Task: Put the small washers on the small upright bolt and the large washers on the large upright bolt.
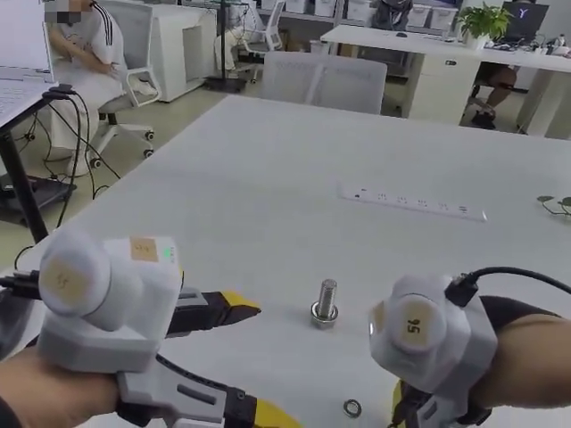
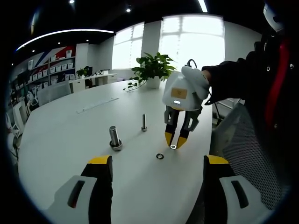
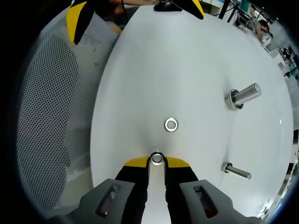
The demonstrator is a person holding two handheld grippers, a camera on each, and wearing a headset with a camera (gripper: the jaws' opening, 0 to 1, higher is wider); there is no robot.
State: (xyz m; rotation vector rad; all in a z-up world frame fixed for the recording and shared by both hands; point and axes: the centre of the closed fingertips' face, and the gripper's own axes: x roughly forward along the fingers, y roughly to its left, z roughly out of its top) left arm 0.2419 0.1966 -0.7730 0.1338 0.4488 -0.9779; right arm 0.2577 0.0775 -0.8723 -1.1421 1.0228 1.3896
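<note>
The large upright bolt (image 1: 326,300) (image 2: 114,137) (image 3: 244,95) stands on the white table (image 1: 268,178) with a washer around its base. The small upright bolt (image 2: 144,122) (image 3: 237,172) stands beyond it. My right gripper (image 3: 157,161) (image 2: 176,142) (image 1: 401,401) points down at the table, shut on a small washer (image 3: 157,158) (image 2: 173,146). A loose washer (image 3: 171,124) (image 2: 160,156) (image 1: 352,408) lies flat on the table just in front of it. My left gripper (image 2: 156,161) (image 1: 254,361) is open, empty, and aimed toward the loose washer from the near side.
A white power strip (image 1: 412,203) lies farther back on the table. A mesh chair (image 3: 51,116) stands at the near table edge. A potted plant (image 2: 152,70) sits at the table's far end. A person (image 1: 89,45) sits at the far left.
</note>
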